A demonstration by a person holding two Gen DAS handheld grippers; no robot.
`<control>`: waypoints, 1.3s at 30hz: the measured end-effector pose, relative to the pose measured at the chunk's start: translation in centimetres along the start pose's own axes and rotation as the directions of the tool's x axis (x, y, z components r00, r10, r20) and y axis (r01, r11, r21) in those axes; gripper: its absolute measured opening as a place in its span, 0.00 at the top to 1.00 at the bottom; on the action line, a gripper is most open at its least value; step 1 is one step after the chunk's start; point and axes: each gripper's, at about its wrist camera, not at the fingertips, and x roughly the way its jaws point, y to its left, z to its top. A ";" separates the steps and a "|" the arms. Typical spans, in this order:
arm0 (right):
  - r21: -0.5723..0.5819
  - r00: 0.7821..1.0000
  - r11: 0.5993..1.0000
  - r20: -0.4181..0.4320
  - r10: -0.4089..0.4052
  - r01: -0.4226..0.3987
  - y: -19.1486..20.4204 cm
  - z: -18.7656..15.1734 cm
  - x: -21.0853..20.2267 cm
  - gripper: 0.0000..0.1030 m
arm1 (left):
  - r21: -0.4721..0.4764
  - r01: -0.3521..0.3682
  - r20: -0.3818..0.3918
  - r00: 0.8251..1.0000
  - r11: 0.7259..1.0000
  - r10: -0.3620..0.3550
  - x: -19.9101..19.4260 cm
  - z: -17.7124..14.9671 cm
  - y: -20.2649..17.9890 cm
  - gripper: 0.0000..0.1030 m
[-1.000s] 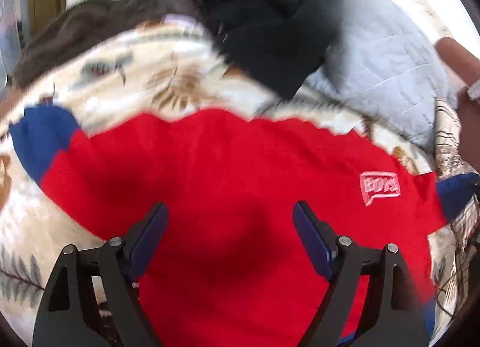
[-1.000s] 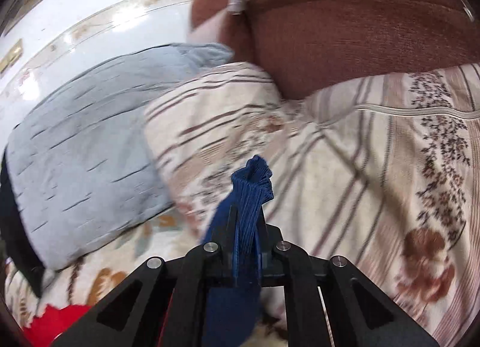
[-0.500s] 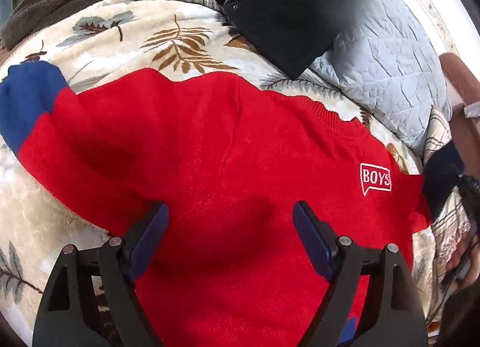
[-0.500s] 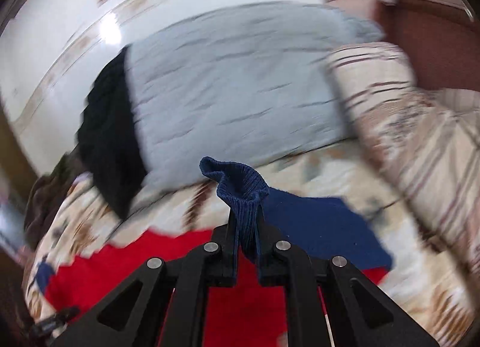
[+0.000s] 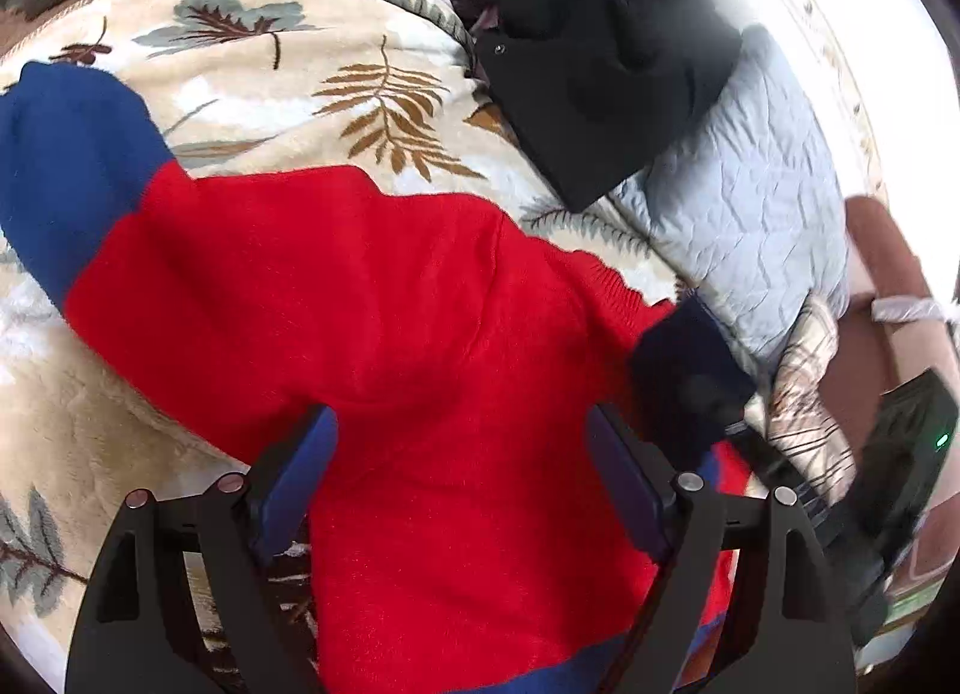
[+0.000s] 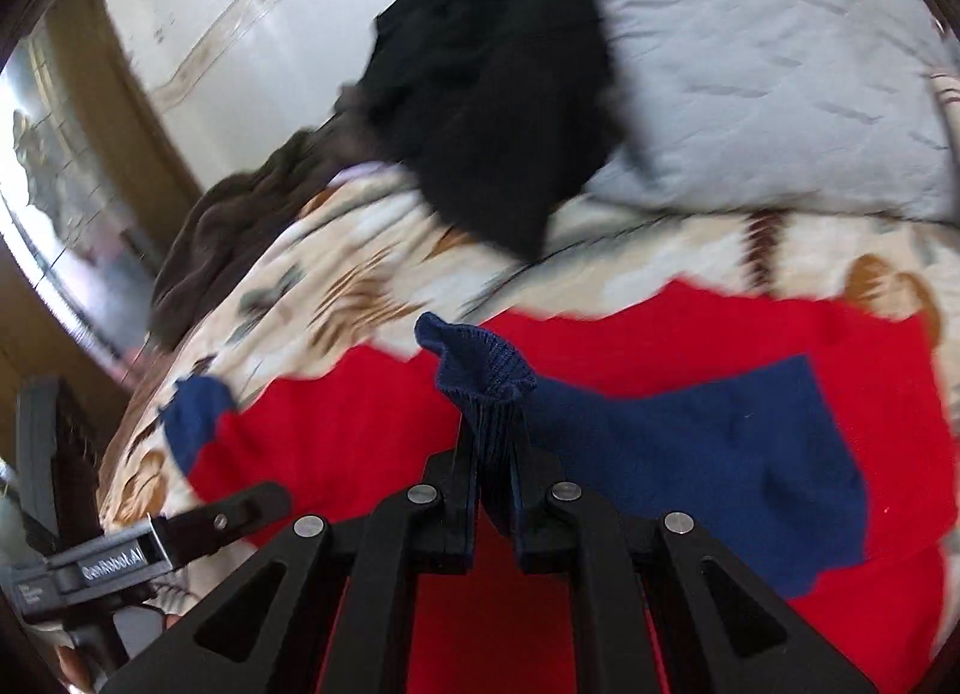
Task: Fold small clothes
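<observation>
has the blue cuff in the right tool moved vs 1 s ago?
Yes. The right tool, shut on the blue cuff, has carried it from beside the gray pillow inward over the red sweater.

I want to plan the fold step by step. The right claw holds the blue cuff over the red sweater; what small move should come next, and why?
Probably lower the right claw and open it. It is shut on the blue cuff, and the blue sleeve already lies folded across the red sweater. The left claw hovers open above the sweater, so it could press the fold flat afterwards.
</observation>
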 end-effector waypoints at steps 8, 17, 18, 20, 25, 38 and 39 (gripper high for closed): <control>0.023 0.981 0.997 -0.179 0.079 -0.076 0.3 -4.0 2.5 0.73 | -0.049 0.137 -0.044 0.989 0.989 -0.139 0.3 -0.1 0.2 0.18; 0.254 0.995 0.963 0.015 -0.094 0.087 -14.5 -3.1 -7.5 0.53 | 0.067 0.165 -0.128 0.979 0.984 -0.156 4.3 -2.9 -4.5 0.28; 0.302 0.991 0.946 0.031 -0.133 0.118 -16.8 -3.1 -8.6 0.51 | 0.093 0.155 -0.112 0.983 0.984 -0.145 4.4 -3.1 -5.1 0.62; 0.389 0.980 0.908 0.060 -0.190 0.152 -20.6 -3.3 -10.2 0.51 | 0.142 0.116 -0.096 0.990 0.983 -0.103 4.9 -3.4 -6.0 0.97; 0.527 0.972 0.835 0.067 -0.227 0.159 -27.1 -3.9 -11.2 0.48 | 0.137 0.021 0.072 0.997 0.990 -0.031 1.8 -2.5 -5.4 0.98; 0.356 0.984 0.934 0.147 -0.101 0.043 -23.6 -2.6 -8.3 0.92 | 0.142 -0.032 0.006 0.999 0.989 0.032 3.7 -2.9 -3.9 0.97; 0.371 0.984 0.922 0.085 -0.157 0.115 -24.4 -2.9 -7.3 0.92 | 0.156 -0.047 -0.009 0.999 0.987 0.049 4.3 -3.1 -4.2 0.95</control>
